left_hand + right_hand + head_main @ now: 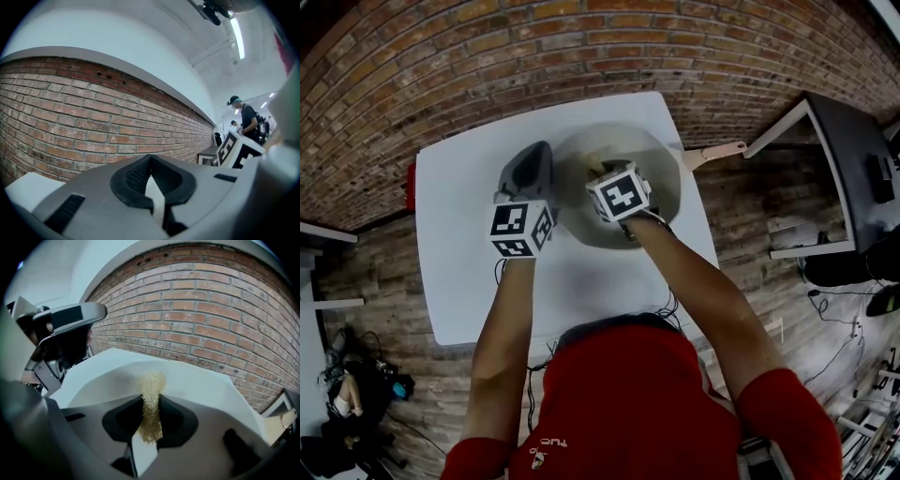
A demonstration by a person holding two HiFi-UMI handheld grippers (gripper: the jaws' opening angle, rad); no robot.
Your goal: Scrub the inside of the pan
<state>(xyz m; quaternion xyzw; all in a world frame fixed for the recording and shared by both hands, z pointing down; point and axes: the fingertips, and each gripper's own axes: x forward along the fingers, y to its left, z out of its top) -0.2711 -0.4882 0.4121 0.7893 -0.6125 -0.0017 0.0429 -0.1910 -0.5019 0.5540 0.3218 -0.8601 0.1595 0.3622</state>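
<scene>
A pale round pan point(661, 164) with a wooden handle point(717, 152) sits at the back right of the white table point(478, 281). My right gripper point(602, 176) reaches down inside it. In the right gripper view, this gripper point(150, 401) is shut on a tan fibrous scrub pad point(151, 390), whose end sticks out over the pan's pale inner wall point(201, 380). My left gripper point(540, 150) lies just left of the pan's rim. In the left gripper view its jaws point(150, 159) meet at the tips with nothing between them and point up at the brick wall.
A brick wall point(581, 47) runs behind the table. A black desk point(853, 159) stands to the right, and cables and clutter point(356, 394) lie on the floor at the left. A red object point(411, 187) shows at the table's left edge. A person point(248, 117) stands far off.
</scene>
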